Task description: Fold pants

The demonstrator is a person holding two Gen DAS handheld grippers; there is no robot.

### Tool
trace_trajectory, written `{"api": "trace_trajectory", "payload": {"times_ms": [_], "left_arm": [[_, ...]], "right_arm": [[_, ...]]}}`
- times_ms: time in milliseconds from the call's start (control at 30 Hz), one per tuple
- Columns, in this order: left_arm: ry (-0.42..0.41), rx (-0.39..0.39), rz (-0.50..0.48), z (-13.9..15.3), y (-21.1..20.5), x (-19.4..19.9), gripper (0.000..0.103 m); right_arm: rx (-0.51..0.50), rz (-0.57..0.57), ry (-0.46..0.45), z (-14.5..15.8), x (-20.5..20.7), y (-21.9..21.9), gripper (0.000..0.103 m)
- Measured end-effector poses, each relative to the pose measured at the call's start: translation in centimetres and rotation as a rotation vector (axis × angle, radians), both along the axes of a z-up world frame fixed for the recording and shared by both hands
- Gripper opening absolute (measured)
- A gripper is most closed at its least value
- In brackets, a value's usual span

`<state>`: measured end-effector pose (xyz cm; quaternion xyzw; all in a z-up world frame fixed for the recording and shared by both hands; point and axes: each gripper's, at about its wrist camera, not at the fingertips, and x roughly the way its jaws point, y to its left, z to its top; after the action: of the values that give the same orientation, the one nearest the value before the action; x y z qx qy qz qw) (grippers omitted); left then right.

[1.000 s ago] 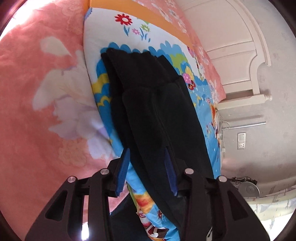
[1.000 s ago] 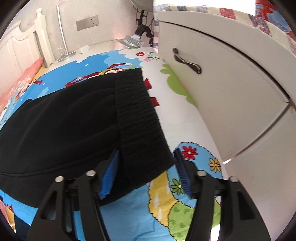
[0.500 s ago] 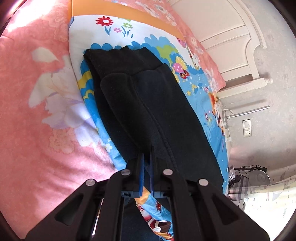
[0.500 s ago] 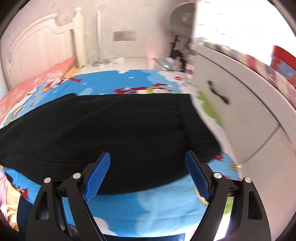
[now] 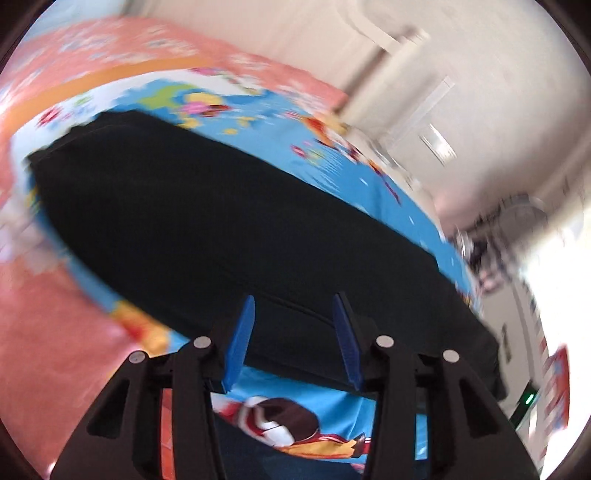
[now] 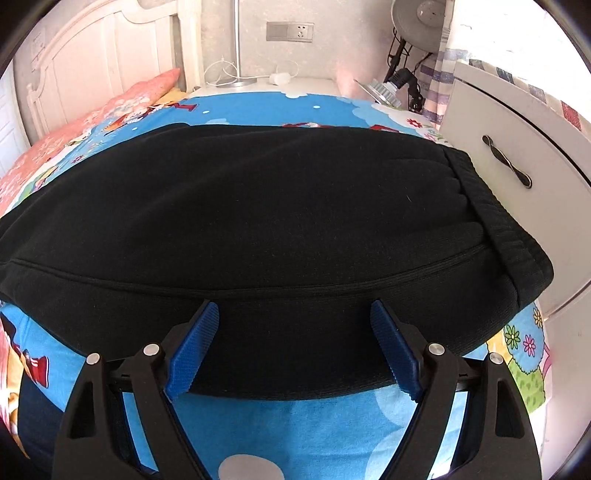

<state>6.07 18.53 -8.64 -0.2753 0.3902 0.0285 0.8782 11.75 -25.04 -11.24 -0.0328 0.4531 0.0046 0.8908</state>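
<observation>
Black pants (image 6: 258, 206) lie folded lengthwise, flat on a blue cartoon sheet (image 6: 295, 435), with the ribbed waistband (image 6: 491, 229) at the right end. My right gripper (image 6: 291, 343) is open, its blue pads wide apart over the pants' near edge, not pressing the cloth. In the blurred left wrist view the pants (image 5: 221, 221) stretch from upper left to lower right. My left gripper (image 5: 293, 336) hovers at their near edge with its jaws opening; the cloth shows between the pads but is not pinched.
A pink floral blanket (image 5: 55, 350) covers the bed left of the sheet. A white cabinet with a metal handle (image 6: 506, 166) stands close to the waistband. A white headboard (image 6: 92, 74), a wall socket (image 6: 290, 31) and a fan (image 6: 421, 22) are at the back.
My left gripper shut, then parted again while it swung and rolled to face the pants' long side. The right gripper widened and shifted from the waistband corner to the near edge.
</observation>
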Motion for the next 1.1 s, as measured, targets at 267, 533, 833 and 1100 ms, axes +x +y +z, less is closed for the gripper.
{"api": "trace_trajectory", "payload": {"times_ms": [267, 533, 833, 1100], "left_arm": [[0.048, 0.408, -0.255, -4.4, -8.5, 1.2, 0.077], [0.080, 0.426, -0.207, -5.1, -8.9, 0.3, 0.081], [0.077, 0.443, -0.219, -3.1, -10.7, 0.7, 0.039], [-0.155, 0.402, -0.532, 2.3, -23.8, 9.2, 0.031]], "right_arm": [[0.006, 0.005, 0.007, -0.3, -0.1, -0.3, 0.086], [0.004, -0.006, 0.031, 0.8, -0.1, -0.2, 0.085], [-0.023, -0.220, -0.124, 5.0, 2.9, -10.0, 0.077], [-0.094, -0.239, -0.051, 0.0, 2.5, -12.1, 0.063]]}}
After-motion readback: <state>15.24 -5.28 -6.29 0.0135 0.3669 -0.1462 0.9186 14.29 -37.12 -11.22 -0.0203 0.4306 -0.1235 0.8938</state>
